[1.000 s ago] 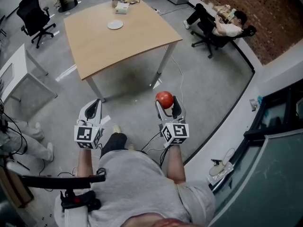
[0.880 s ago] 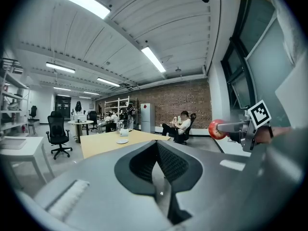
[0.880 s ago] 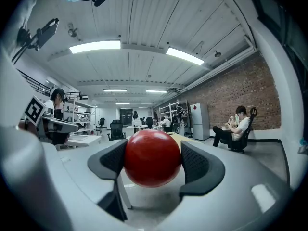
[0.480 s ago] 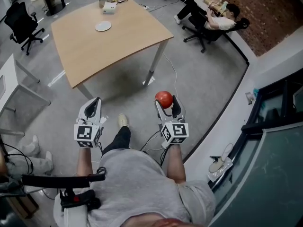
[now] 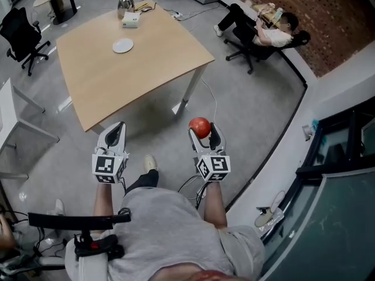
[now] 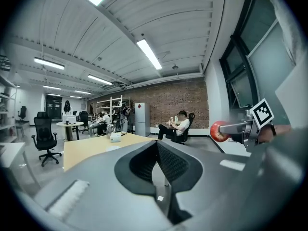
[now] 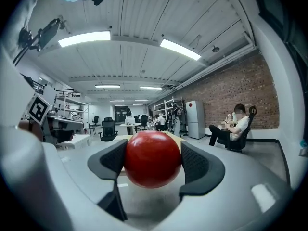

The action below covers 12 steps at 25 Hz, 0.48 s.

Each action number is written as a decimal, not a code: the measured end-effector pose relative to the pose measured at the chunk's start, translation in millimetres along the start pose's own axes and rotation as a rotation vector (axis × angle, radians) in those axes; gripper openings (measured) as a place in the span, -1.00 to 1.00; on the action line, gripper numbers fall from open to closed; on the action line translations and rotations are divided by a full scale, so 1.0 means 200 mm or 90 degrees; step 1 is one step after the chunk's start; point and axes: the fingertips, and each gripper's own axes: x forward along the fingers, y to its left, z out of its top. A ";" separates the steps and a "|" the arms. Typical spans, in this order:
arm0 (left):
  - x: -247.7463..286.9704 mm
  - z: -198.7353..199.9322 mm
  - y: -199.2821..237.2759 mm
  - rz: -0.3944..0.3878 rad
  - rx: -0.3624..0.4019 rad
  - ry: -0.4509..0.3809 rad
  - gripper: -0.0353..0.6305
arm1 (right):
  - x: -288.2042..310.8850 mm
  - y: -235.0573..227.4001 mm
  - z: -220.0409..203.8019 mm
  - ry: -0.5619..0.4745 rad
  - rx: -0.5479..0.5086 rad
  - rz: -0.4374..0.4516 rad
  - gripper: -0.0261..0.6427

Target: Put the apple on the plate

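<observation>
A red apple (image 5: 200,126) is held between the jaws of my right gripper (image 5: 201,130), above the grey floor and short of the table. It fills the middle of the right gripper view as the apple (image 7: 153,159), with both pads of the right gripper (image 7: 153,161) pressed on its sides. A small white plate (image 5: 123,45) lies far off on the wooden table (image 5: 146,63). My left gripper (image 5: 116,127) is shut and holds nothing. From the left gripper (image 6: 156,146) I see the plate (image 6: 113,148) and the apple (image 6: 218,131).
A metal jug (image 5: 125,4) and a white box (image 5: 131,20) stand beyond the plate. A person sits on a chair (image 5: 263,33) at the right by the brick wall. A black office chair (image 5: 20,31) stands left of the table. Glass panels (image 5: 345,174) run along the right.
The table has shifted left and nearer in the head view as I walk toward it. The apple stays in my right gripper. Both grippers keep their pose.
</observation>
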 end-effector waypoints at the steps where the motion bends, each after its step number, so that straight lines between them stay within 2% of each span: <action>1: 0.04 0.01 0.03 0.002 -0.001 0.003 -0.83 | 0.05 -0.01 0.01 0.000 0.002 0.002 0.12; 12: 0.40 0.06 0.23 0.008 0.007 0.022 -0.83 | 0.52 -0.11 0.07 -0.004 0.010 0.029 0.12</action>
